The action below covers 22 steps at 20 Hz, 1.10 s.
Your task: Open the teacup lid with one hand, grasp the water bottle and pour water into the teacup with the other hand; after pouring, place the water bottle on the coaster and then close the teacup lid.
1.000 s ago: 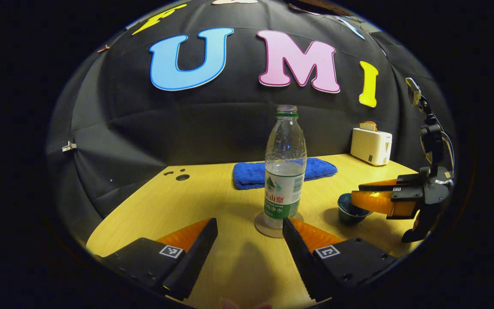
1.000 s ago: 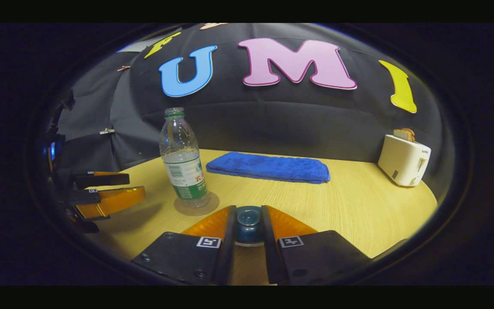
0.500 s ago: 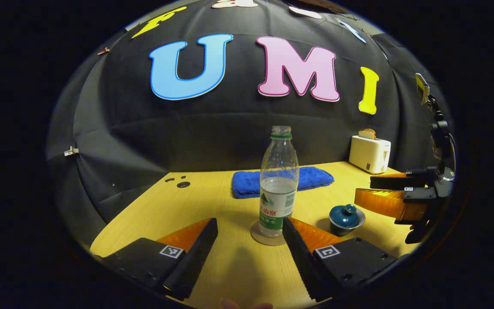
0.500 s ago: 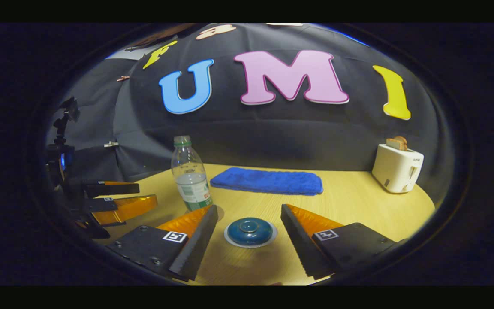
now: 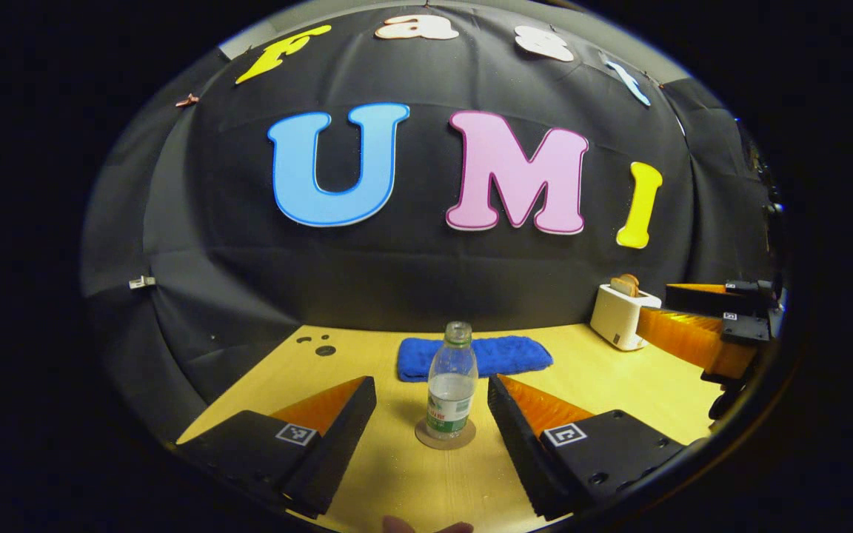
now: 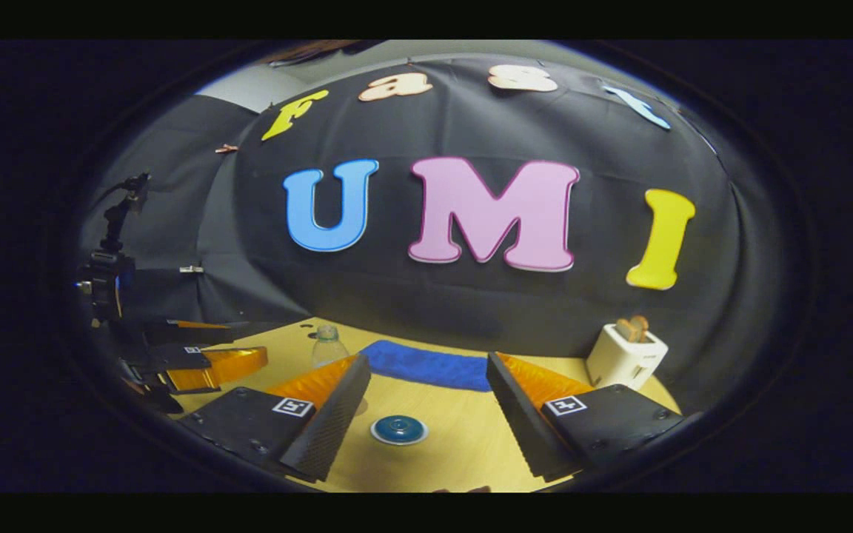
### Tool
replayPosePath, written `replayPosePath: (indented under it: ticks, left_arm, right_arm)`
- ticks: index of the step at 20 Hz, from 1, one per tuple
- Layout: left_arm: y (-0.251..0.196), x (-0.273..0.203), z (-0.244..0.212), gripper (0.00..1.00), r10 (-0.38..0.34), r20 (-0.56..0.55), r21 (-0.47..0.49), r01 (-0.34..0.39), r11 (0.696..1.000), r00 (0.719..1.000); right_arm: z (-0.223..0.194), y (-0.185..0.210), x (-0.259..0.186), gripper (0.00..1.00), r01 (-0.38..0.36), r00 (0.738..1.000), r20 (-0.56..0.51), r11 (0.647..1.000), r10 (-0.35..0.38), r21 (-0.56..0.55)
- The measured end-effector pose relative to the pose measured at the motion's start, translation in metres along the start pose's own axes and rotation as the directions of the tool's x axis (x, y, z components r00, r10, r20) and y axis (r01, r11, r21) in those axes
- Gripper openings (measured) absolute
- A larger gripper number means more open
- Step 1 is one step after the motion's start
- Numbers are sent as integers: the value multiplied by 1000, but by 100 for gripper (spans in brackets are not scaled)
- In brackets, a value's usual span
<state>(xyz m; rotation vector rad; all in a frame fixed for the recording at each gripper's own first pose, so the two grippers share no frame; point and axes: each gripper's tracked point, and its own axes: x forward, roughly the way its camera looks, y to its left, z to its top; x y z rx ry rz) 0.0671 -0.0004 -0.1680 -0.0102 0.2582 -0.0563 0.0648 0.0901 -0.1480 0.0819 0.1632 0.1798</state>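
Lidded teacup (image 6: 398,429) standing on the worktop (image 6: 463,451), below and ahead of the right gripper (image 6: 426,414), centred between its spread, empty fingers; upright water bottle (image 5: 450,392) on its coaster (image 5: 445,434), likewise between the left gripper's (image 5: 430,426) spread fingers.

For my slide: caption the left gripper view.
Open claw faces water bottle standing on its coaster.
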Motion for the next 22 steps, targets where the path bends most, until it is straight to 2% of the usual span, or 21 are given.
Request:
replayPosePath:
  ticks: [4,10,16,22]
  left_arm:
    - [-5,-23,45,95,8,32,24,-9,1000,999]
    - [-12,-46,91,95,13,74,41,-16,999,997]
    - [-29,-62,114,95,5,102,40,-9,999,995]
    - [-36,-68,127,95,16,122,39,-21,999,992]
  right_arm:
    - [60,-11,-34,98,21,999,50,1000,-21,-2]
    - [109,-36,-70,98,59,995,88,998,-56,-31]
    - [134,-57,-88,98,91,990,107,995,-87,-39]
    - [139,-75,-91,98,98,989,113,995,-94,-32]
